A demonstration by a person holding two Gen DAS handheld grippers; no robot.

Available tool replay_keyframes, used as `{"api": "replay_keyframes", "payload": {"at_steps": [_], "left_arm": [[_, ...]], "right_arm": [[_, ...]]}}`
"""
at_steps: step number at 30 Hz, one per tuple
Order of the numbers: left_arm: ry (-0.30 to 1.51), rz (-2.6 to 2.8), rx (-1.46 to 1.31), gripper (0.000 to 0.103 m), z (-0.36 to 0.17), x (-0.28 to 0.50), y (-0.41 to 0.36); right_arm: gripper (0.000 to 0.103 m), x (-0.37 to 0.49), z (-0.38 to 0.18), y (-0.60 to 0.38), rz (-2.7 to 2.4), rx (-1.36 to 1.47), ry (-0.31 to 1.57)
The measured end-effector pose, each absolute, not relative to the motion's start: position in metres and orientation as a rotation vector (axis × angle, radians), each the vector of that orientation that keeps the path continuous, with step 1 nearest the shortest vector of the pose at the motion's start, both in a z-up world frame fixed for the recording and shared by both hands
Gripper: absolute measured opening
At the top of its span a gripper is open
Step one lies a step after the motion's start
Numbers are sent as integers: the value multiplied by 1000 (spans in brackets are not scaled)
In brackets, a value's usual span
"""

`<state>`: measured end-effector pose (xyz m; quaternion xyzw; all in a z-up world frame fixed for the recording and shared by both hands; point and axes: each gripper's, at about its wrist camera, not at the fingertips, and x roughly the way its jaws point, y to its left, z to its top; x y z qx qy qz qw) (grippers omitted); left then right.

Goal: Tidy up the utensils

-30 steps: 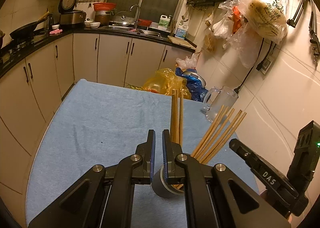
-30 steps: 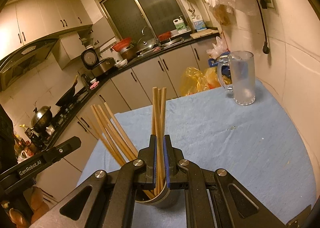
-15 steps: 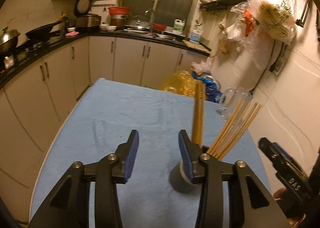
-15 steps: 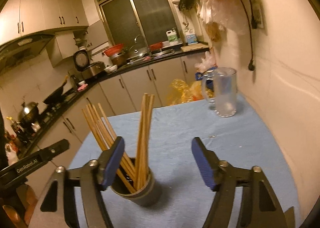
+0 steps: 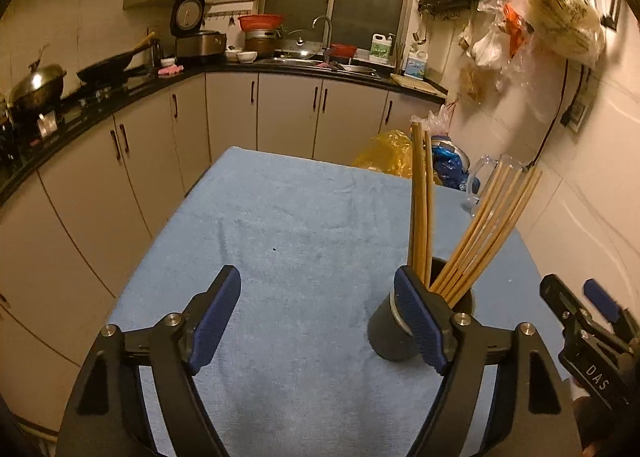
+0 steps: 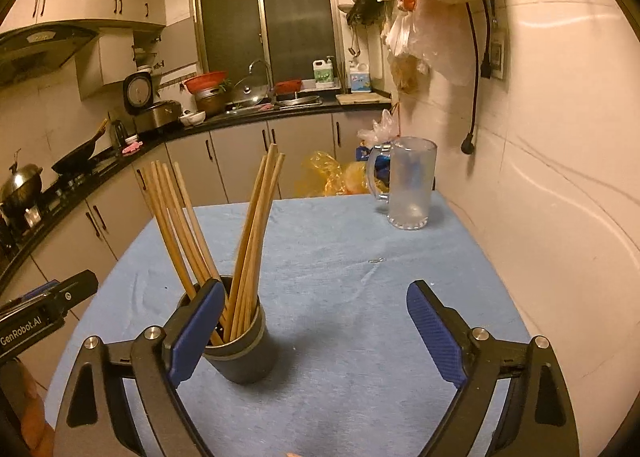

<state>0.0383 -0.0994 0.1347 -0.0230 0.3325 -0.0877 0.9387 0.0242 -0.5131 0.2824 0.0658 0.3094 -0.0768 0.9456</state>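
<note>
Chopsticks upright in holder cup, blue tabletop.
Left hand-held gripper & right hand-held gripper both released, flanking cup; mug at far edge.

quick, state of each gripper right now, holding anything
Left gripper: open, holding nothing.
Right gripper: open, holding nothing; the chopsticks stand free in the holder.

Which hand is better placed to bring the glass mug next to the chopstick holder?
Right, probably. The glass mug stands clear ahead of the open right gripper. From the left gripper, also open, the chopsticks in the dark holder mostly hide it.
</note>
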Motion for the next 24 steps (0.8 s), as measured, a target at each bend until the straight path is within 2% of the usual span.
{"api": "replay_keyframes", "payload": {"at_steps": [9,13,18,24], "left_arm": [[613,-44,63,97,135,7,-100],[591,35,128,98,132,-16,-95],[614,66,163,98,124,-47,-80],[559,87,187,98,126,-107,-63]], "right_arm": [[99,4,281,-514,-223,100,644],[103,-15,281,-509,-241,90,641],[103,-45,279,-496,-247,64,647],[103,-98,280,-477,-209,56,643]]}}
